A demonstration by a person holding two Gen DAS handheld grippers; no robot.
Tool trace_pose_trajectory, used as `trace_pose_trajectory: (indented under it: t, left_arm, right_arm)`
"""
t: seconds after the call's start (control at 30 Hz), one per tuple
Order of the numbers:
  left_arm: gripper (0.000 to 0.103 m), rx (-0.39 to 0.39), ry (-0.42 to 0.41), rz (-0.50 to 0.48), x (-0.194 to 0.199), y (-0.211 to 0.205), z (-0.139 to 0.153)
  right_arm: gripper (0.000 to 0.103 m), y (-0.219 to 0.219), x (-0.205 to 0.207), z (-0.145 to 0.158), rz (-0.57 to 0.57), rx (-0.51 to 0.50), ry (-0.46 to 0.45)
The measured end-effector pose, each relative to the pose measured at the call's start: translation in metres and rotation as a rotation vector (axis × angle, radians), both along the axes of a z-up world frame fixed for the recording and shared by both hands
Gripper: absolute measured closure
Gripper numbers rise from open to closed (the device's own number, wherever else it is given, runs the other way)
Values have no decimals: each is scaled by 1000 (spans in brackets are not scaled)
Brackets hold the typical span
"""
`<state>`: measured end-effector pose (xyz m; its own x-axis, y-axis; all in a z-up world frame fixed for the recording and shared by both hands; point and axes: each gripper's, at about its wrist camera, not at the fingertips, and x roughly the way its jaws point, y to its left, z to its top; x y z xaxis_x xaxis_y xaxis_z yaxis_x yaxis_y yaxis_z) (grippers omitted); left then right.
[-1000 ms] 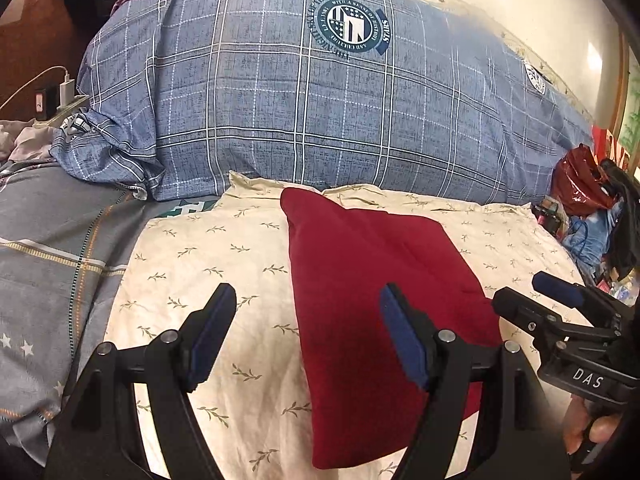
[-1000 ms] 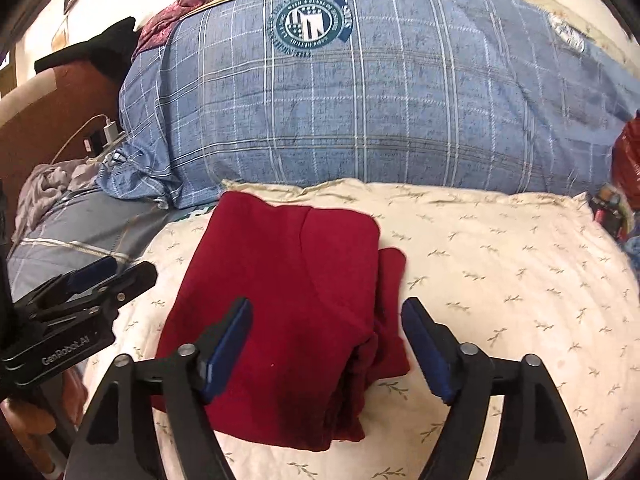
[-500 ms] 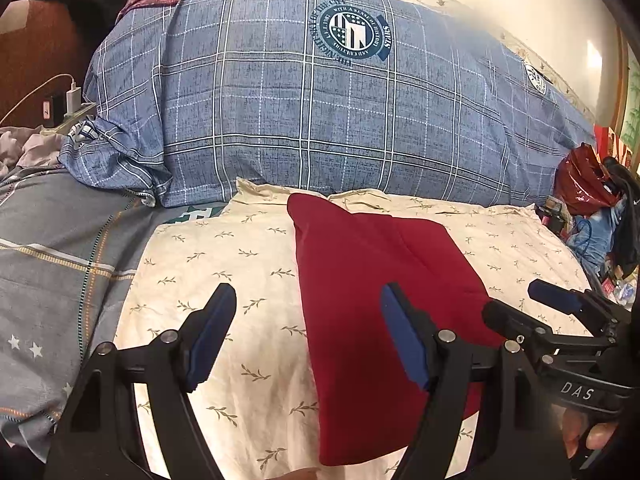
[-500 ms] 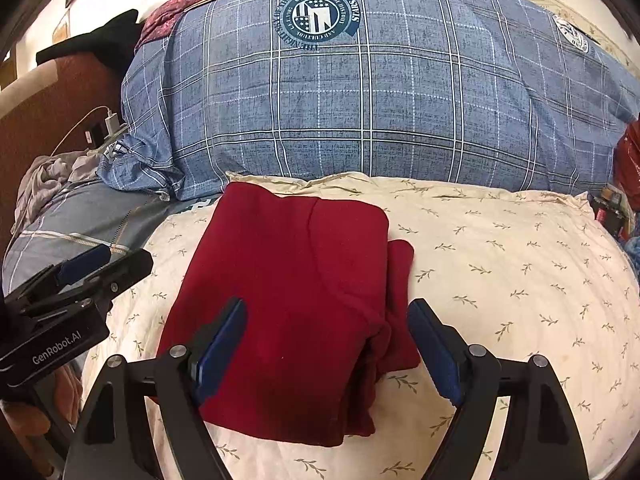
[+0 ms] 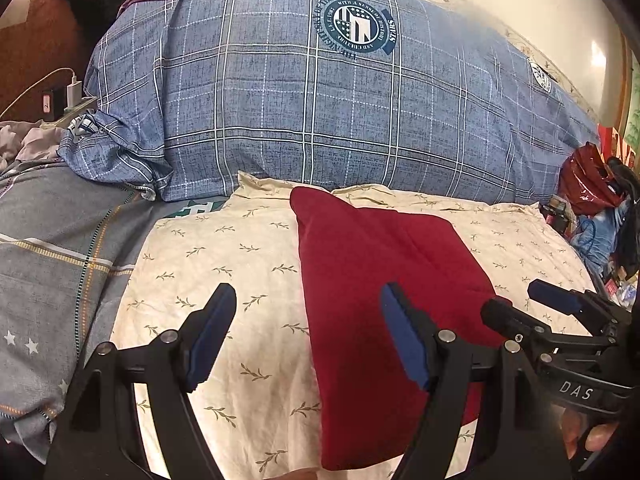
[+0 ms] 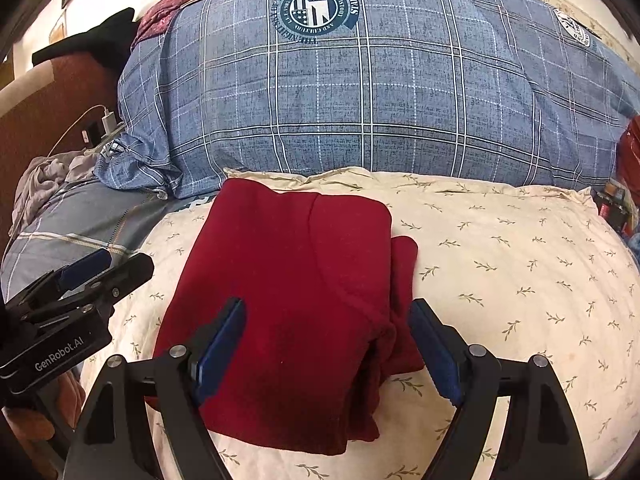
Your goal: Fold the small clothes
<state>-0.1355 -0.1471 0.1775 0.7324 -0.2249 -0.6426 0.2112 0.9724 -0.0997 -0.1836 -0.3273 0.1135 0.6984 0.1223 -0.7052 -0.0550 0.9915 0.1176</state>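
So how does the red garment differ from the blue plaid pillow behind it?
The red garment is plain dark red; the blue plaid pillow is checked blue with white lines and a round emblem. The garment lies flat, folded into a compact rectangle with layers showing at its right edge; the pillow is bulky and rounded. The garment is much smaller than the pillow, which spans nearly the whole view. Both rest on the bed, and neither is held by a tool.

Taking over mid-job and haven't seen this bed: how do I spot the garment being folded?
Find the big blue plaid pillow across the back of the bed; in front of it lies a cream pillow with a small leaf print. On the cream pillow's left half sits the dark red folded garment, the only plain, solid-coloured piece among patterned bedding.
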Motion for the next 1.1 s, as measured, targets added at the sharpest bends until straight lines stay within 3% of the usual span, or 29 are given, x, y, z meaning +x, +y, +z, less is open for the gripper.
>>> trace_pose_trajectory:
  t: [1.1]
  left_arm:
    - [29,24,34,-9,10,-5,-15]
  right_arm:
    - [19,-4,13,-14,5,26,45]
